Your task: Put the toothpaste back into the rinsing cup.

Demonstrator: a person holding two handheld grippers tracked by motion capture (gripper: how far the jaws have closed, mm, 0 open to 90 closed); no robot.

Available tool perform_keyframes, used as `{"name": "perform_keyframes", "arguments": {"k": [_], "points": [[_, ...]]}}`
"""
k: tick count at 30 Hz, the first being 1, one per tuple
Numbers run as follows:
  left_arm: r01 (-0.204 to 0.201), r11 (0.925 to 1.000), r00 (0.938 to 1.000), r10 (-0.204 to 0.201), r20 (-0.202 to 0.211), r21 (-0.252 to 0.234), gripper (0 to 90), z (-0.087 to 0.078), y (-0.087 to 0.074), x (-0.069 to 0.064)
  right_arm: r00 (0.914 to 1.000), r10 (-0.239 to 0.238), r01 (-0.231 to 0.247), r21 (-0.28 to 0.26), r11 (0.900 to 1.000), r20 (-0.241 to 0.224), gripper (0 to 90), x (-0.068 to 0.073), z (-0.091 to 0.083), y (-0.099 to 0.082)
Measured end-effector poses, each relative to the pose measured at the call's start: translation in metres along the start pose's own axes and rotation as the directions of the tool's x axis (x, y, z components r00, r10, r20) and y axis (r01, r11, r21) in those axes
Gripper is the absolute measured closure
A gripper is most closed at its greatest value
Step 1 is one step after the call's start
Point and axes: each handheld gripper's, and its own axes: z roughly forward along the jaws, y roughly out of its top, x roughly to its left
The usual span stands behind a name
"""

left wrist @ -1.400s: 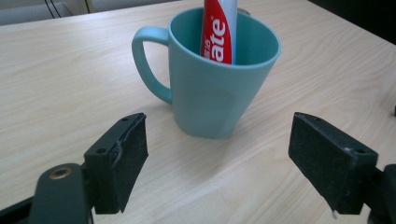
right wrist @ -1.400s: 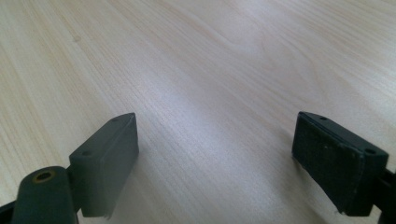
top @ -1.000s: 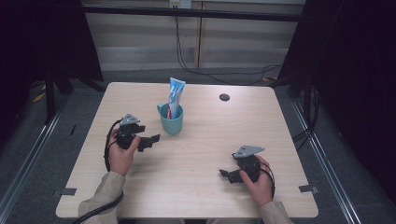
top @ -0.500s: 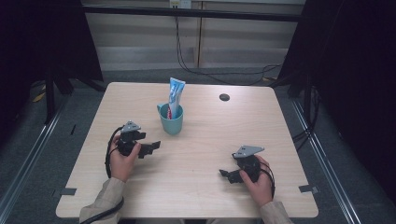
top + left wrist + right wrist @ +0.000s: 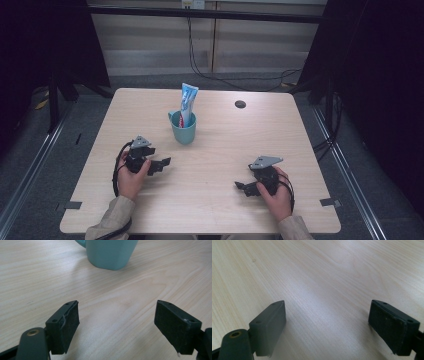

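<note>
A teal mug stands near the middle of the wooden table, with a blue and white tube upright in it. My left gripper rests low on the table's left side, a short way in front of the mug and pointing toward it. Its jaws are open with bare wood between them, and the mug's base shows ahead in the left gripper view. My right gripper sits at the front right, jaws open over bare table, holding nothing.
A small dark round disc lies on the far right part of the table. Cables trail from both grippers. Dark curtains and metal floor rails flank the table on both sides.
My left gripper has sunk toward the tabletop and drawn back a little toward the front edge. The right gripper has kept still.
</note>
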Motion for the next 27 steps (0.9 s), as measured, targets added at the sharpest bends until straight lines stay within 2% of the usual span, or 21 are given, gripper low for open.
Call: {"name": "perform_keyframes", "arguments": {"k": [11, 15, 27], "points": [[-0.02, 0.9996, 0.9997, 0.02, -0.015, 0.021, 20.1, 0.0, -0.008, 0.001, 1.0, 0.0, 0.0, -0.001, 1.0, 0.0, 14.0, 0.0, 0.0, 0.0], [-0.018, 0.9997, 0.9997, 0.019, -0.016, 0.014, 20.1, -0.001, -0.01, 0.0, 1.0, 0.0, 0.0, 0.0, 1.0, 0.0, 14.0, 0.0, 0.0, 0.0], [-0.044, 0.9973, 0.9984, 0.046, -0.033, 0.058, 19.8, 0.0, -0.011, -0.002, 1.0, 0.0, 0.0, 0.0, 1.0, -0.001, 14.0, 0.0, 0.0, 0.0]]}}
